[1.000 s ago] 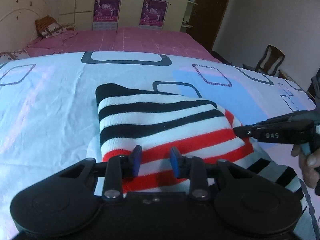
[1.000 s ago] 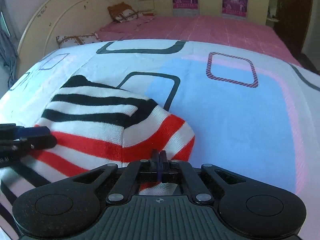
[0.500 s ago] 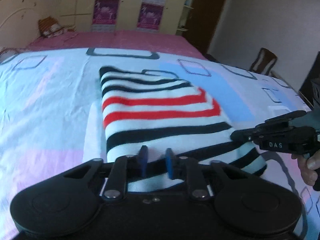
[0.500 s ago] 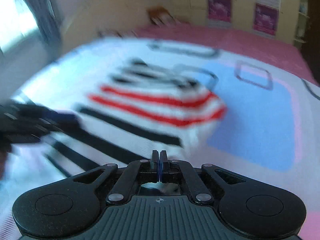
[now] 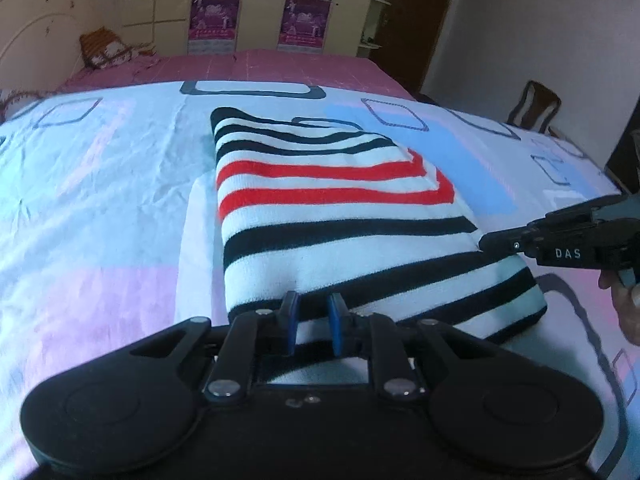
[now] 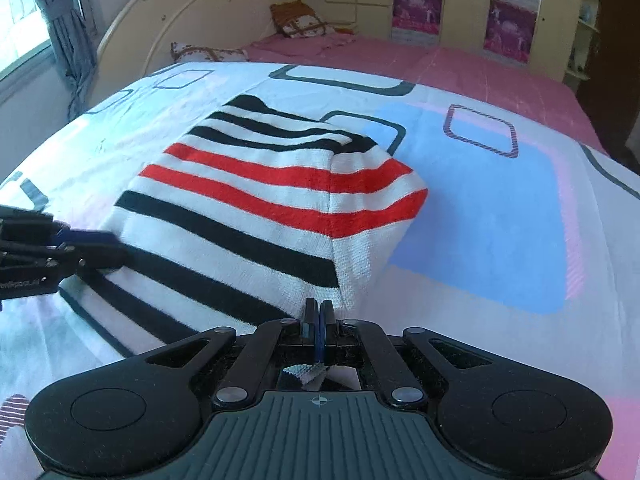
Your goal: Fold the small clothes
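Observation:
A folded garment with black, red and white stripes lies on the patterned bed sheet. My left gripper is at its near edge, jaws narrow, with the thick folded hem pinched between the blue pads. My right gripper comes in from the right, held by a hand, its tip on the garment's right edge. In the right wrist view the right gripper is shut at the near corner of the garment, and a scrap of cloth shows behind its pads. The left gripper grips the left side there.
The sheet covers a wide bed. Beyond it lie a pink bedspread, pillows and a curved headboard. A wooden chair stands at the right. A curtained window is at the far left.
Both grippers have drawn back toward the near edge. Black stripes now lie nearest me where the red stripes were. The left jaws have narrowed.

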A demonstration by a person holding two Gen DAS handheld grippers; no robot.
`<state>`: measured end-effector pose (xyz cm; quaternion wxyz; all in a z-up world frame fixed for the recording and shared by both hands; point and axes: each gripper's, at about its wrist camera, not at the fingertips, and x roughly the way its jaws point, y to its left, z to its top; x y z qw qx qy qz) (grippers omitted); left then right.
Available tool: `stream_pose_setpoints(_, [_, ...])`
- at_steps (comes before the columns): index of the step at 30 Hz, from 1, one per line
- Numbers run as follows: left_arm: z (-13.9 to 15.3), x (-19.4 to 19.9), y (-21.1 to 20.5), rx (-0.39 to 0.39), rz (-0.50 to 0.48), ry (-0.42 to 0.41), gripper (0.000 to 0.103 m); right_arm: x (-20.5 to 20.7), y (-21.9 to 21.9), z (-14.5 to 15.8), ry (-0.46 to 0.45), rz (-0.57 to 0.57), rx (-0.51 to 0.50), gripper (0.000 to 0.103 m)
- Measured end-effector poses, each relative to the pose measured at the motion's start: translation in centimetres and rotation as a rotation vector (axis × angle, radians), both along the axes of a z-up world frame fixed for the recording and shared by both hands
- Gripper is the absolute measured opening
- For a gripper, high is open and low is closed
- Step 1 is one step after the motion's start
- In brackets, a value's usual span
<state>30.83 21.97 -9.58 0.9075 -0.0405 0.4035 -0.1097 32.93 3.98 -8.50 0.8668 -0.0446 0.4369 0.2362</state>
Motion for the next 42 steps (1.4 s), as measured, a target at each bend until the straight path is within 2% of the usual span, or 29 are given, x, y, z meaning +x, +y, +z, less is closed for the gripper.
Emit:
stream_pose_setpoints(3, [1.1, -0.7, 0.1, -0.012, 0.012, -0.015, 0.017, -0.7, -0.3, 1.9, -0.022, 0.000, 0.061, 0.000])
stream_pose_setpoints(5, [1.7, -1.7, 0.0, -0.029, 0.014, -0.024, 0.017, -2.0, -0.2, 3.1, -0.048, 0.026, 0.060, 0.000])
stream_pose_setpoints(7, [1.8, -2.4, -0.1, -0.041, 0.021, -0.020, 0.017, -3.1, -0.2, 3.3, -0.028, 0.043, 0.081, 0.000])
stream_pose_setpoints(13, [-0.3, -2.9, -0.7, -0.033, 0.040, 0.022, 0.017, -4.3, 0.2, -0.6, 0.061, 0.029, 0.032, 0.000])
stream_pose_setpoints(17, [-0.8, -2.7, -0.5, -0.042, 0.061, 0.023, 0.017, -4.3, 0.1, -1.6, 0.053, 0.024, 0.051, 0.000])
stream_pose_setpoints(28, [-1.0, -2.6, -1.8, 0.017, 0.094, 0.019, 0.017, -4.0, -1.2, -2.2, 0.059, -0.005, 0.134, 0.000])
stream_pose_setpoints(42, [-1.1, -2.9, -2.9, 0.075, 0.128, 0.014, 0.017, -4.5, -1.4, -2.4, 0.037, -0.012, 0.148, 0.000])
